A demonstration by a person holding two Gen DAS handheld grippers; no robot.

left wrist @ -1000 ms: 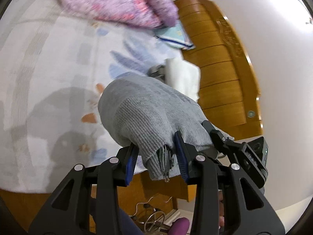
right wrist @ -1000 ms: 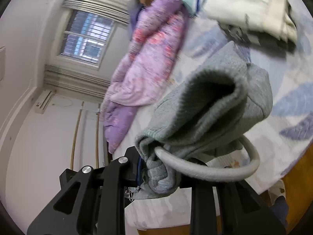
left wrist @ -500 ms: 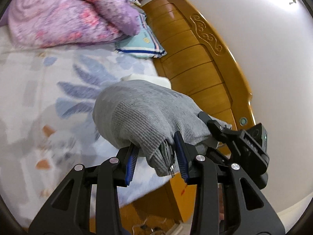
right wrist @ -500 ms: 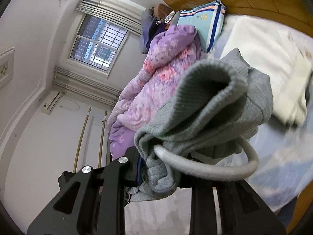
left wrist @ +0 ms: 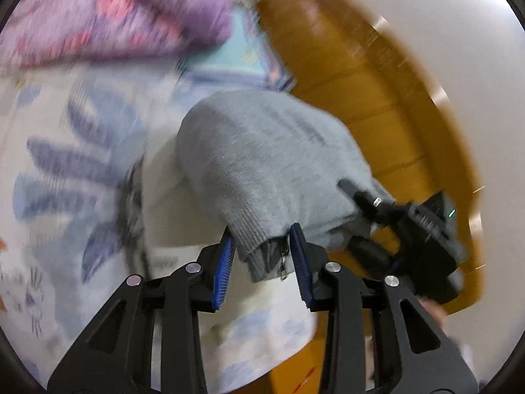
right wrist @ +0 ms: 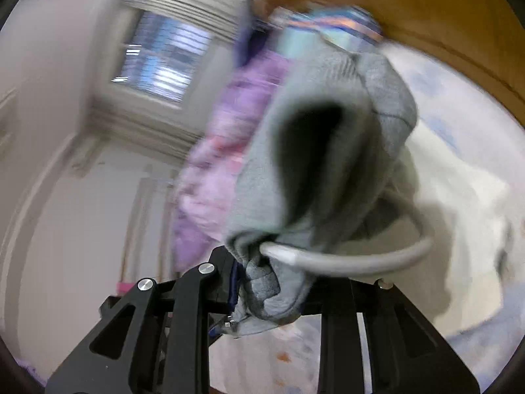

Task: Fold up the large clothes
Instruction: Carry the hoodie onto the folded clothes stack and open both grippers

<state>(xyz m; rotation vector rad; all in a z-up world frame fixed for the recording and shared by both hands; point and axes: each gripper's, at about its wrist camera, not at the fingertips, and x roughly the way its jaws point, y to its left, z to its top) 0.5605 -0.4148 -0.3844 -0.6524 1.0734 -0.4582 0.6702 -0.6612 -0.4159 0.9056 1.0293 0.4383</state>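
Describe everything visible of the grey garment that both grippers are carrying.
The grey garment is a soft ribbed knit, folded into a thick bundle, with a zipper at the pinched edge and a pale drawcord looping out. It hangs in the air above the floral bedsheet, clamped at one end by the left gripper and at the other by the right gripper. Both views are motion-blurred.

A purple floral quilt (left wrist: 108, 16) lies heaped at eleven o'clock on the leaf-patterned bedsheet (left wrist: 65, 164). A light-blue pillow (left wrist: 242, 62), blurred, sits at twelve beside the wooden headboard (left wrist: 377, 98). A pale folded cloth (right wrist: 459, 197), possibly a garment, lies at three. A barred window (right wrist: 164, 59) shows at ten.
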